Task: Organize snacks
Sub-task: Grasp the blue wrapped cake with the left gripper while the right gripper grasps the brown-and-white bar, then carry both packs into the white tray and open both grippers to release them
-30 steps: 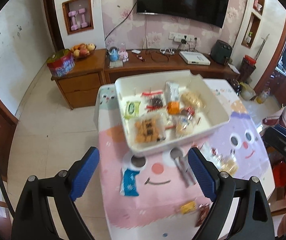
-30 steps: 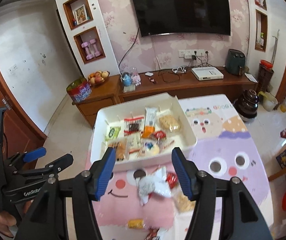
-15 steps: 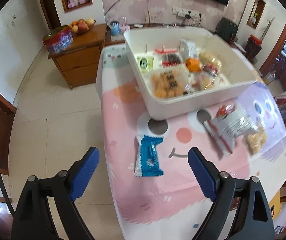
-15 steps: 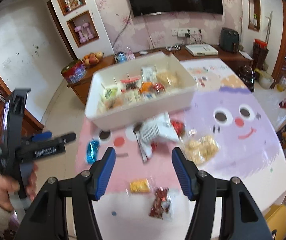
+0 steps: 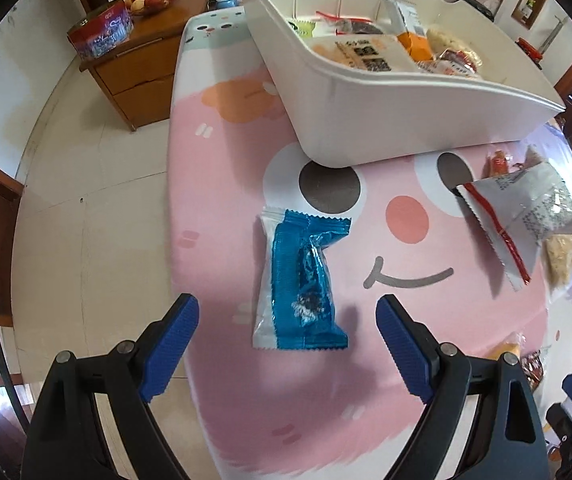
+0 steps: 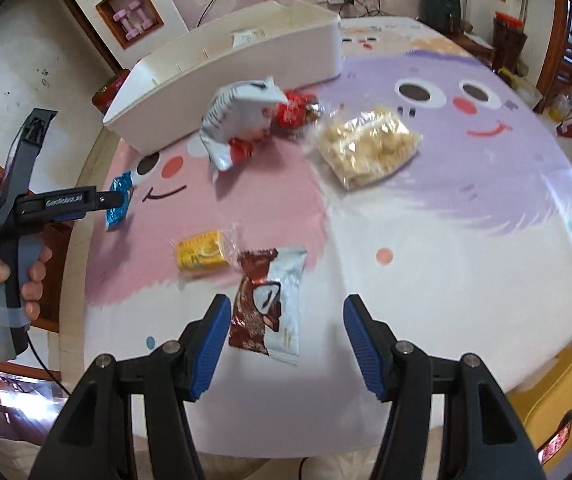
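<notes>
Where snacks crowd, white bin (image 5: pixel 406 120).

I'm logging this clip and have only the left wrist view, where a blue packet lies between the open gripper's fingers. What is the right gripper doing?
Observer: The right gripper is open, and a brown-and-white packet lies flat on the table between its fingers, not gripped.
Reviewer: Is anything close beside that packet?
Observer: A yellow packet lies just left of it, farther from the gripper.
Reviewer: How does my left gripper look from that side?
Observer: The left gripper reaches in from the left, and its tip overlaps the blue packet.
</notes>
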The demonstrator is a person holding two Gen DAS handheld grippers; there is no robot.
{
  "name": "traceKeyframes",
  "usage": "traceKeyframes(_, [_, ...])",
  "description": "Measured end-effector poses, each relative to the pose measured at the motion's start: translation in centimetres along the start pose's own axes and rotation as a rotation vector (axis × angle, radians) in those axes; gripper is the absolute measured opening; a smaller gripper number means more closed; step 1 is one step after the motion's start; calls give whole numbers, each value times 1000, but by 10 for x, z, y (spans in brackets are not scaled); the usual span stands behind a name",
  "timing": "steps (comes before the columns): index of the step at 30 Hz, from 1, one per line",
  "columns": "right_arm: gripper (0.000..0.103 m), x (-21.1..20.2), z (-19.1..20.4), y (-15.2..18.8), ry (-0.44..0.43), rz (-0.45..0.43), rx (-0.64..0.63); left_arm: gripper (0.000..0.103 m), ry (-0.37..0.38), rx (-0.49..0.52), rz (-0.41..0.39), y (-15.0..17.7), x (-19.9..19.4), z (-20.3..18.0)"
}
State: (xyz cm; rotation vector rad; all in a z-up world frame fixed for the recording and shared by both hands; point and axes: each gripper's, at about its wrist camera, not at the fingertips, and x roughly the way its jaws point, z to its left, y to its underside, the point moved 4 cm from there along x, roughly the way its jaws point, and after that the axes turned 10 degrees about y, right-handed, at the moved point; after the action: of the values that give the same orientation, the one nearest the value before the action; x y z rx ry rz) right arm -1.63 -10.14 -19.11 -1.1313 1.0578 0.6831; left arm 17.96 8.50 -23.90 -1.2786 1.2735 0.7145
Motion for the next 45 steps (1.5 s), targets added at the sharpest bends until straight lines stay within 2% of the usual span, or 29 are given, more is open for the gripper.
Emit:
traceKeyframes(8, [59,20,6,-3,-5,39,-4,89,-22,8,-3,-10,15,-5])
traceKeyframes(12, [59,31,13,-1,37,54,-21,83,-25,-1,6,-13,23,-4])
traceKeyframes(17, [60,34,24,3,95,23,-85,64,8,15,-6,-17,23,-7])
traceKeyframes(21, [58,35,32,6,156,5,-151,33,21,60,-20,-16,20,-19])
traceKeyframes(25, [38,33,31,5,175,-3,-148,31,-4,64,-29,-12,18,-23])
traceKeyframes(32, [34,33,25,3,172,17,-139,28,12,54,-6,1,12,-29])
traceKeyframes(36, [33,26,24,-1,174,11,-137,28,35,100,-5,10,-9,-46])
traceKeyframes(41, [33,4,27,-15,156,-28,-156,27,60,188,-58,7,-55,-75])
traceKeyframes(45, [33,-15,35,-39,137,-76,-194,27,84,201,-131,-11,-97,-96])
